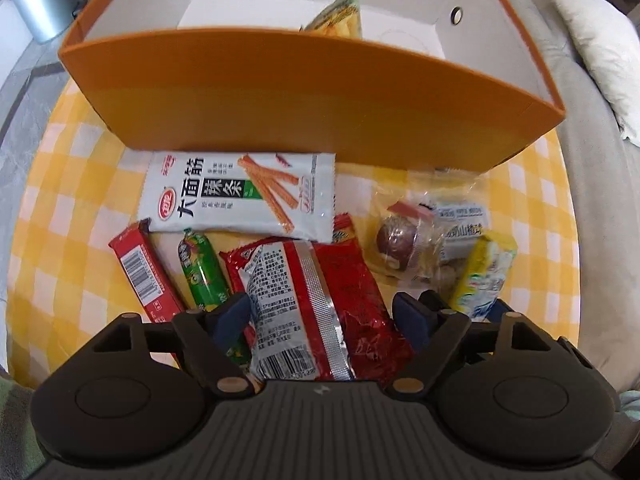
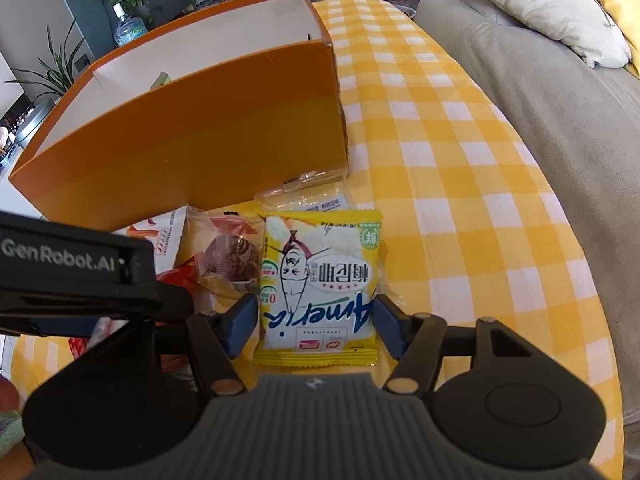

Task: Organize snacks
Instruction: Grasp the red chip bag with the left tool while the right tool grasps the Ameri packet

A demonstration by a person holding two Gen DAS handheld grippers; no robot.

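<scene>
Orange box (image 1: 312, 112) sits on the checked counter (image 2: 460, 168), open top up — it reads as the destination, since one yellow-green packet (image 1: 340, 16) already lies inside. All other snacks lie loose on the counter just in front of the box's near wall.

Left hand-held gripper (image 1: 320, 316): jaws spread wide, straddling the red pouch (image 1: 316, 300) that lies back side up in front of the box; fingers either side, not closed on it. Probably lined up for a pinch across its width.

Right hand-held gripper (image 2: 314, 324): likewise open, fingers flanking the yellow packet (image 2: 320, 284) near the box's right corner; contact cannot be told.

White packet (image 1: 240, 196) touches the box wall; sausage (image 1: 202, 276), red bar (image 1: 140, 272) and wrapped ball (image 1: 396, 242) wait untouched.
</scene>
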